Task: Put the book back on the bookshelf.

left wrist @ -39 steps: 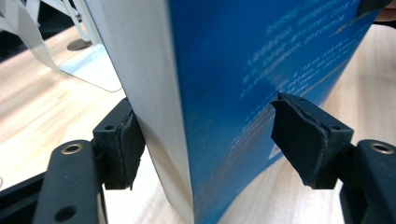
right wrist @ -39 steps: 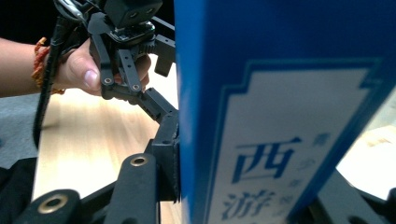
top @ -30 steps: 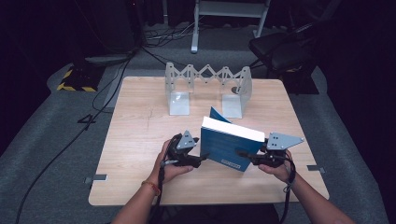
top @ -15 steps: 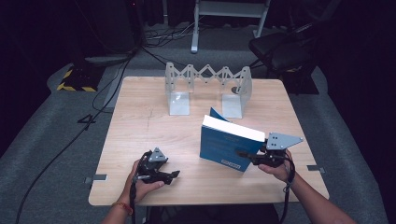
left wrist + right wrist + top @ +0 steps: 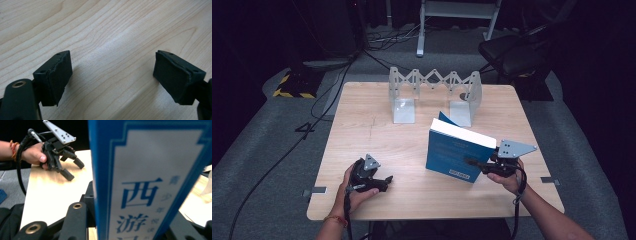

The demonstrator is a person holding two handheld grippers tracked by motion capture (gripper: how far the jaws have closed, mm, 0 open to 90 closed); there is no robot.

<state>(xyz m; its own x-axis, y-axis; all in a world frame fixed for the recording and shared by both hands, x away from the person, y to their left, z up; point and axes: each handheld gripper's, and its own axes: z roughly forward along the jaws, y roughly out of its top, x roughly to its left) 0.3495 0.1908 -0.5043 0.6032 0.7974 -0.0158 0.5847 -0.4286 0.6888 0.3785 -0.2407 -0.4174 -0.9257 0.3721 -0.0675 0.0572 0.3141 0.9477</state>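
Right gripper [image 5: 473, 162] clamps the blue book [image 5: 457, 152] upright near the table's [image 5: 362, 115] right edge, likely for shelving in the rack [image 5: 434, 92]; left gripper [image 5: 384, 181] rests open near the front-left corner.

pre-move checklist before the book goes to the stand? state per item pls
1. Right hand-held gripper shut on the blue book: ok.
2. Book upright, lower edge at the table: ok, slightly tilted.
3. Left hand-held gripper open, nothing between its jaws: ok.
4. Left hand-held gripper apart from the book, low over the near left of the table: ok.
5. Expanding book stand standing at the far side, gap between its end plates free: ok.
6. Grip depth on the book: cannot tell.
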